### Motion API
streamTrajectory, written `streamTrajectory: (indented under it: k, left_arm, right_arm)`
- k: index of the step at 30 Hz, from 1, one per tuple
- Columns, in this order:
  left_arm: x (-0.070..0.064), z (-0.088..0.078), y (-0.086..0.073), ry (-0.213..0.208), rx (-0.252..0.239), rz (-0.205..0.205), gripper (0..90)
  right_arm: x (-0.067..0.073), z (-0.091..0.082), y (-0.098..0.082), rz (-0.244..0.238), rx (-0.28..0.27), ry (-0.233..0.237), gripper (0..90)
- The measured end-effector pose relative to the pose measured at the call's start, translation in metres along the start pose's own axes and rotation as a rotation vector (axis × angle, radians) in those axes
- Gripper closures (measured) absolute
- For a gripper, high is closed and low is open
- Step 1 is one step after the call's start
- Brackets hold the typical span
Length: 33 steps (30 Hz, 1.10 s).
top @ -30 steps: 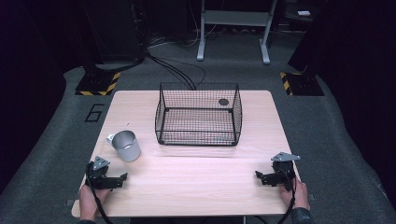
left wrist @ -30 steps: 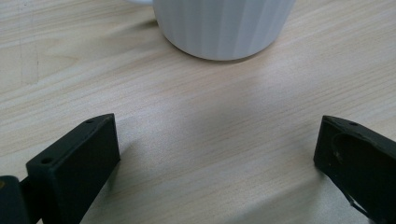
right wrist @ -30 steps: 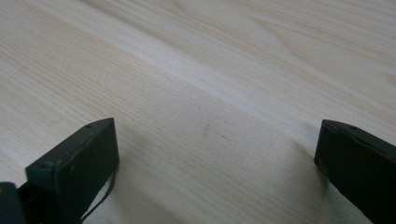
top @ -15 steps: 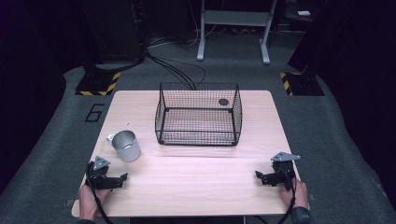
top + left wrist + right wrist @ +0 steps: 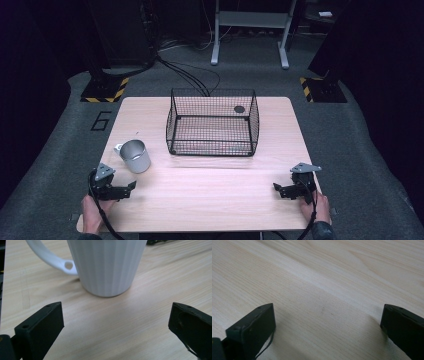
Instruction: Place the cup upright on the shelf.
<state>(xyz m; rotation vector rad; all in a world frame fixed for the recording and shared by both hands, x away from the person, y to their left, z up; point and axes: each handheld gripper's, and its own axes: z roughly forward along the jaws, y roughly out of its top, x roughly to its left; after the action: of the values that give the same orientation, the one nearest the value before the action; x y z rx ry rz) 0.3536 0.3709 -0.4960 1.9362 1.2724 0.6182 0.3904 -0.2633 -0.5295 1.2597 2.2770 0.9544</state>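
Dark floor and stands ring the pale wooden table [image 5: 210, 200], where I hold my left gripper [image 5: 131, 186] low with its jaws spread wide and empty, the white ribbed mug [image 5: 107, 265] standing just ahead of and between its fingers [image 5: 40, 332], handle off to their left. I judge this the approach before a pick, so my next move calls for easing forward until both fingers flank the mug's wall, likely bound for the wire basket [image 5: 212, 122] beyond. My right gripper [image 5: 276, 188] rests spread wide and empty over bare wood; the mug's rim is cut off, and a dark round thing [image 5: 239, 109] in the basket I can't identify.
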Motion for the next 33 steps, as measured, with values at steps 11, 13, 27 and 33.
streamTrajectory:
  k: [11, 13, 27, 33]
  left_arm:
    - [0.003, -0.015, 0.036, -0.006, -0.049, 0.021, 0.0]
    - [0.003, -0.016, 0.039, -0.008, -0.054, 0.021, 0.0]
    - [0.012, 0.001, 0.072, -0.019, -0.063, 0.037, 0.0]
    - [0.015, 0.01, 0.078, -0.02, -0.058, 0.042, 0.0]
  right_arm:
    - [0.0, 0.0, 0.0, -0.001, 0.0, 0.001, 0.0]
    - [0.0, 0.0, 0.0, 0.0, 0.0, 0.001, 0.0]
    - [0.0, 0.0, 0.0, -0.002, 0.0, 0.002, 0.0]
    - [0.0, 0.0, 0.0, -0.001, -0.001, 0.001, 0.0]
